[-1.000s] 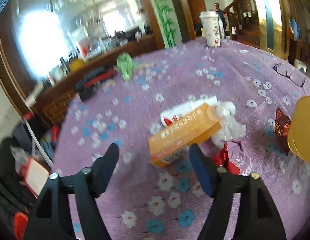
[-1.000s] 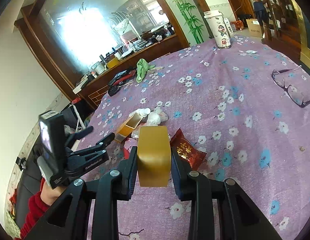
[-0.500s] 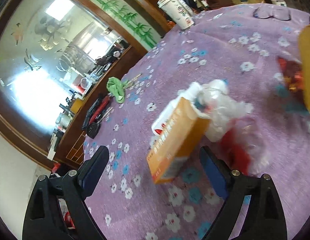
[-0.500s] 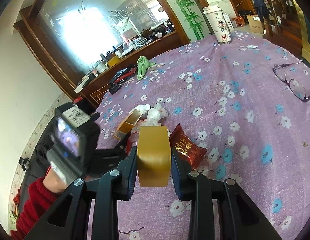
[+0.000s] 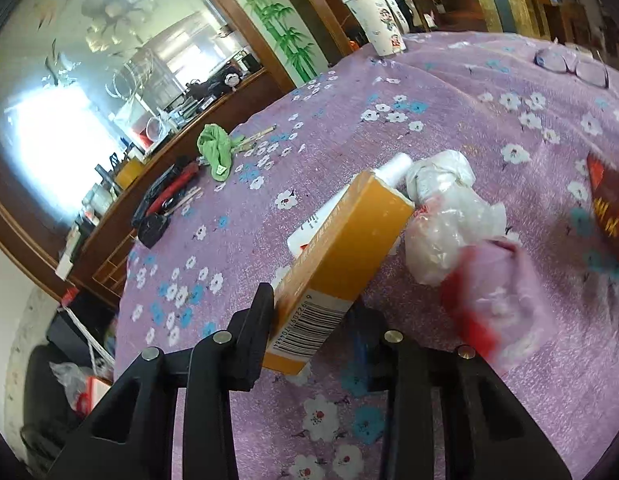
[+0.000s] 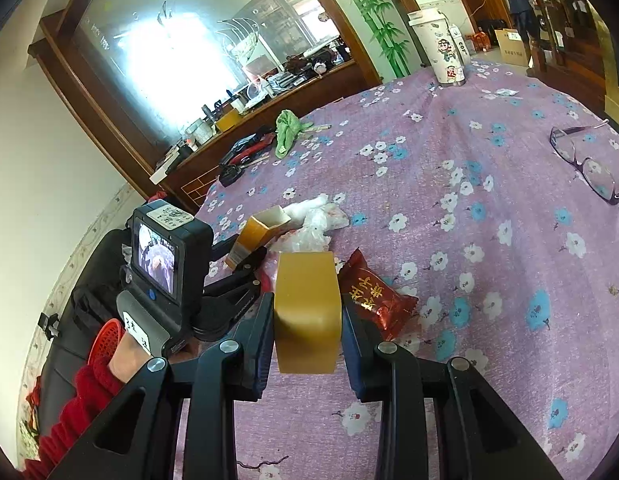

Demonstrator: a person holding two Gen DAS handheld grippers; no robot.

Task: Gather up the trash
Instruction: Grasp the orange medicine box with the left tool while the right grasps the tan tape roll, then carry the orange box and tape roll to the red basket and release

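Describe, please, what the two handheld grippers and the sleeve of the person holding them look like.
Both grippers are black plastic, each finger an angular frame with triangular cut-outs and silver round bolts. The right gripper has blue pads on its fingers' inner faces. The left gripper carries a black camera with a lit rear screen and white stickers. The sleeve is red knit.

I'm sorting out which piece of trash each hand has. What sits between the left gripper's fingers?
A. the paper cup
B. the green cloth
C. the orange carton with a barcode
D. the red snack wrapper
C: the left gripper has just been closing, and its fingers flank the barcode end of the orange carton.
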